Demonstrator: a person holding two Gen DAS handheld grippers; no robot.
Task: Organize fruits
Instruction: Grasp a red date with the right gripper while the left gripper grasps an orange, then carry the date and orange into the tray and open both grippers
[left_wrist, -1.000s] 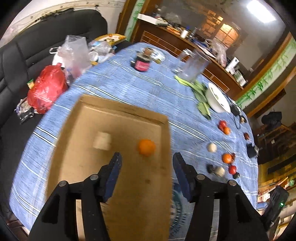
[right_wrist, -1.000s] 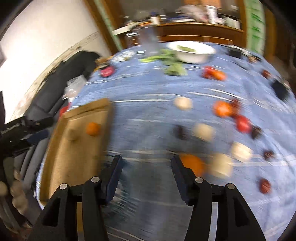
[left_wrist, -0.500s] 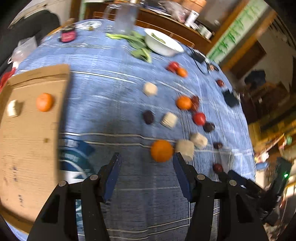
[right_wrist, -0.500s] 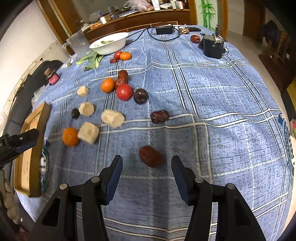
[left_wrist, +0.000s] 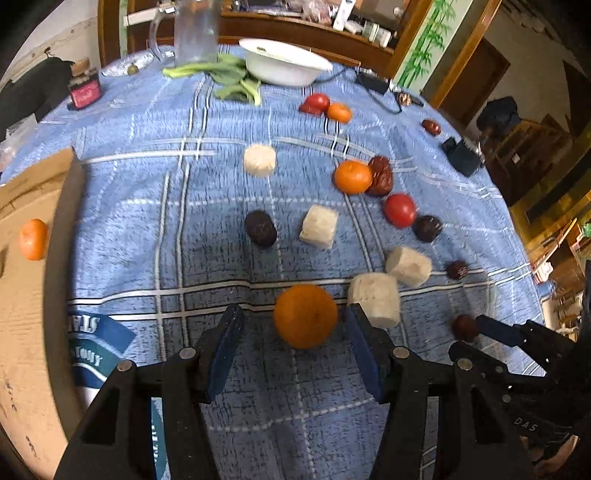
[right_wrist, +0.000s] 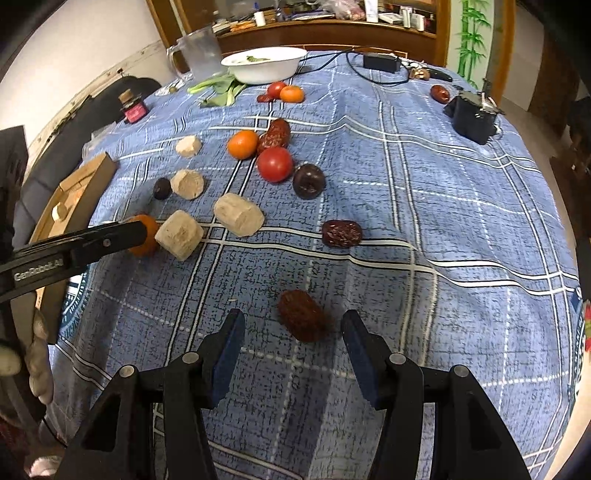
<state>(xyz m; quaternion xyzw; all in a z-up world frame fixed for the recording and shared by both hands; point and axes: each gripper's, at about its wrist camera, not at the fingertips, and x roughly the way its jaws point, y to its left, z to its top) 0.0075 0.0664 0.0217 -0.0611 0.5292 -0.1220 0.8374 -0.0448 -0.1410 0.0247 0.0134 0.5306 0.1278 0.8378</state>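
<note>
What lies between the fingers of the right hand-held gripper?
A dark red date lies on the blue cloth between the open fingers of the right hand-held gripper, untouched by either finger, in the right wrist view.

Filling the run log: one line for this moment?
left tongs: open, around orange | right tongs: open, around red date | nothing gripped

orange (left_wrist: 305, 316): pale block (left_wrist: 375, 298) crowds its right side; left side bare cloth
date (right_wrist: 303, 315): open cloth all around

Two wrist views, steeply down, close over one tablecloth (left_wrist: 122, 122).
</note>
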